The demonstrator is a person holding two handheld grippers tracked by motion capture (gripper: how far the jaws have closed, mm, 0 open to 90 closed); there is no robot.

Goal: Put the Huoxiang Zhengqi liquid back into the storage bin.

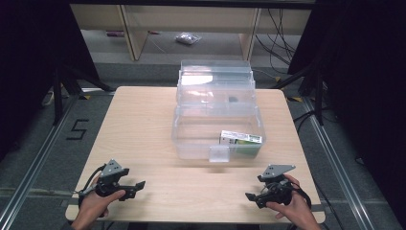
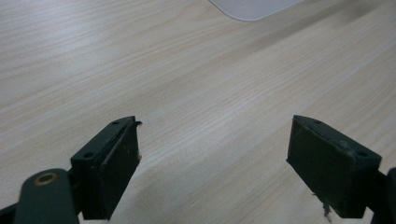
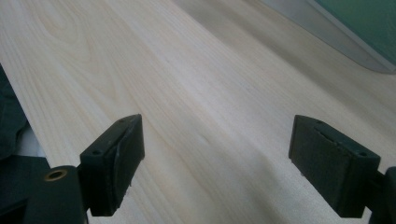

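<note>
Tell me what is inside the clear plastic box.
The clear plastic box holds a green and white carton at its front right. The open lid shows a small dark spot; what it is cannot be told.

High overhead forward-down view of table [image 1: 143, 120]; two close, low tool views, sharing its wood.

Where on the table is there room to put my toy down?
Bare wood lies between the left claw and right claw, in front of the clear plastic box. Both side strips beside the box are free. The table's far middle is crowded.
</note>
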